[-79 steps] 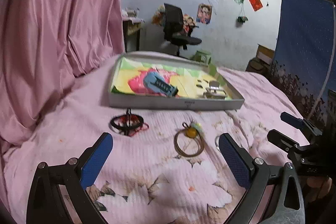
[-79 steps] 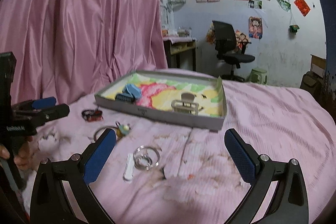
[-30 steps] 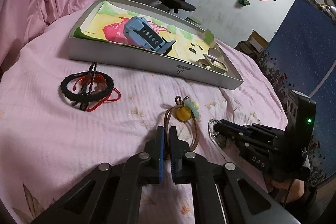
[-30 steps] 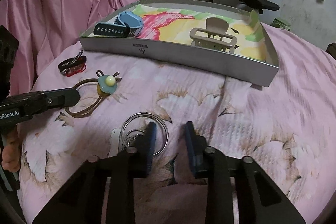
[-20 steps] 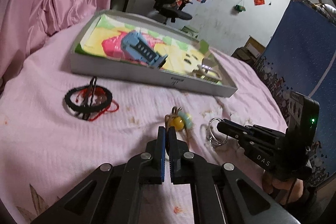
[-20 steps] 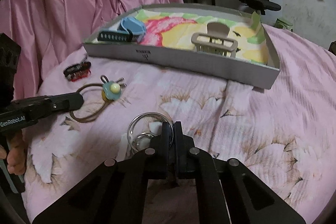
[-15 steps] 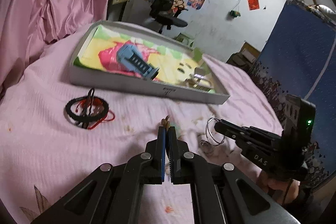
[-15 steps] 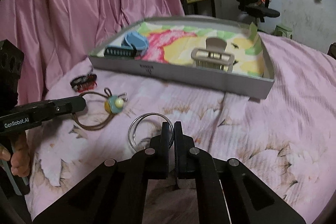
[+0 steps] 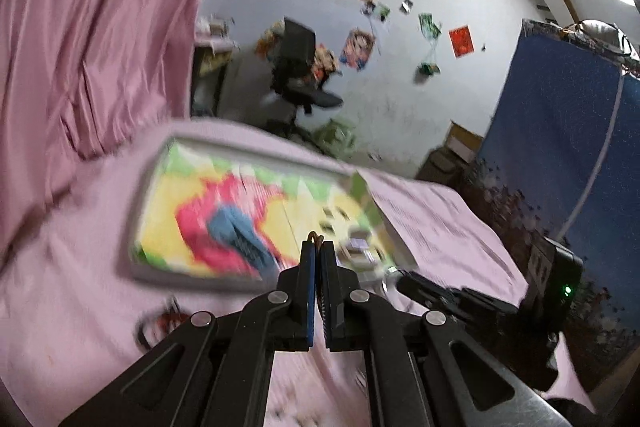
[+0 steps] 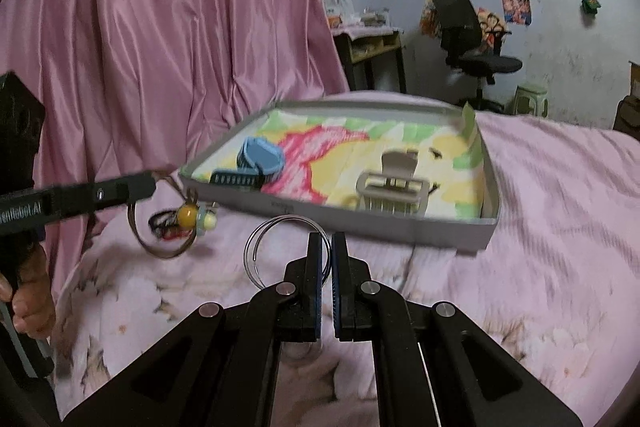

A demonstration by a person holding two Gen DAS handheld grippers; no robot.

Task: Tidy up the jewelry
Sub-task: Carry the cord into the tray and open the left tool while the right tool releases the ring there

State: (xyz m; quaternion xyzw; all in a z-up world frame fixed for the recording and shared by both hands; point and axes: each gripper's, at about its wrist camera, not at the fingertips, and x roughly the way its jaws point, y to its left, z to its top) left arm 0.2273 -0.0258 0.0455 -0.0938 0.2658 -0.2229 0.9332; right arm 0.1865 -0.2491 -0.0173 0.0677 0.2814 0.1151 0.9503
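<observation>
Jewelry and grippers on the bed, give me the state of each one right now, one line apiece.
Left gripper: shut on hair tie, lifted.
Hair tie: dangling off the bed.
Right gripper: shut on silver rings.
Silver rings: held, raised.
Tray: open, on the bed.
Hair claw: in tray.
Black bracelet: on bedspread.

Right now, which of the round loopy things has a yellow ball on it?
The brown hair tie hanging from the left gripper. The silver ring in the right gripper is bare metal, and the black bracelet has red cord.
</observation>
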